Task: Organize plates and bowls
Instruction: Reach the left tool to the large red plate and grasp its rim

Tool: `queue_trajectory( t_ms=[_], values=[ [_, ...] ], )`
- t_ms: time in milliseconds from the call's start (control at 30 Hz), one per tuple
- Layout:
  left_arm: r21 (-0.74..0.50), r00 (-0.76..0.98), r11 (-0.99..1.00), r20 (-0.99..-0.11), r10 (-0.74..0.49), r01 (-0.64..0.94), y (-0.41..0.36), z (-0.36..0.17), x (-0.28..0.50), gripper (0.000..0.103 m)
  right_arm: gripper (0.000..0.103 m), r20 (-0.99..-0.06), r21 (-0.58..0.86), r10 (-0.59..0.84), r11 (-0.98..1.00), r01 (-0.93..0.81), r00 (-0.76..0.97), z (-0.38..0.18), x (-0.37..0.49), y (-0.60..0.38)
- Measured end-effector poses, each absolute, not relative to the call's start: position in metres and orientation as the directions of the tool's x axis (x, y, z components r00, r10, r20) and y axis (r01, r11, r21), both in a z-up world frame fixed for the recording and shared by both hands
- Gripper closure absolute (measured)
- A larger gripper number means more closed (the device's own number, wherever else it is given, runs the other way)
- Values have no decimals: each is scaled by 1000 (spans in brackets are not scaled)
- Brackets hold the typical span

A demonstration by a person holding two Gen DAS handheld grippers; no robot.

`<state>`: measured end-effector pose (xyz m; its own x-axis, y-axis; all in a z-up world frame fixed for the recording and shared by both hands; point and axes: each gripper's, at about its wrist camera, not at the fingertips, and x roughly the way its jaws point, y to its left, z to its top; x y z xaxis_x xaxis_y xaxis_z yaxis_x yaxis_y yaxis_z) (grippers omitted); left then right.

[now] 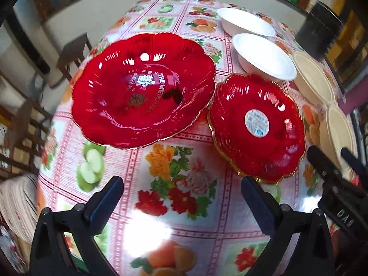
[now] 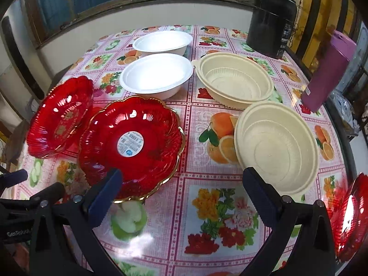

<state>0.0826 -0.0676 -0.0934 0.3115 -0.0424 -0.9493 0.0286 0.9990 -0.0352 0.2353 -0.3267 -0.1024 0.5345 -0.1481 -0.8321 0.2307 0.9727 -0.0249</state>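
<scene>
Count: seven dishes showed in all: three red plates, two white bowls, two cream bowls, spread over a fruit-print tablecloth.
Left gripper: its fingers stood wide apart and held nothing, hanging over bare cloth in front of the red plates.
Right gripper: also spread wide and empty, with its left finger overlapping the near rim of the sticker plate in view; whether it touched, I could not tell.
Big plate: it sat far left with gold lettering in its well, its right edge just beside the sticker plate.
Sticker plate: it lay face up with a round label at its centre, probably the nearest piece for either gripper.
Third plate: only a red edge showed at the far right of the right wrist view, well apart from the other two, so it likely needed gathering.
White bowls: they stood one behind the other toward the window, upright and unstacked.
Cream bowls: they sat to the right, one nearer, one farther, also unstacked.
Progress: judged early, since no like pieces were nested yet.
Clutter: a black pot and a purple flask stood at the far right edge, clear of the dishes.
</scene>
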Motion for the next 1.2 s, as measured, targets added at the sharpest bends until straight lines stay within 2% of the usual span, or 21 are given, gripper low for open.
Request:
queue_trajectory(
  t_ms=[200,333,567,633,700,767,933,1000,1200],
  values=[
    [-149,247,983,-962,-118,-112,-62,-106,105,0,0,-842,33,-101,971,238,529,-110,254,-332],
    [-208,203,956,-965,-167,-206,-57,-120,112,0,0,-856,124,-25,960,252,517,-121,263,-343],
    [-220,154,943,-970,-186,-249,-73,-130,121,1,5,-868,217,63,941,261,493,-135,273,-355],
    [-207,126,941,-976,-179,-266,-77,-135,125,4,6,-871,235,85,937,260,483,-138,277,-357],
    [-212,104,938,-976,-190,-275,-81,-139,127,15,7,-876,228,83,940,254,476,-139,281,-357],
    [-199,82,940,-980,-183,-278,-87,-142,129,19,9,-883,215,83,946,241,462,-140,286,-355],
    [-191,100,947,-980,-171,-258,-100,-137,139,31,24,-904,234,124,945,229,409,-148,297,-355],
    [-209,96,946,-977,-191,-247,-107,-135,145,37,27,-910,244,137,940,239,391,-151,300,-358],
    [-230,76,946,-973,-218,-230,-85,-125,128,39,29,-897,256,144,941,224,419,-137,295,-354]
  ],
)
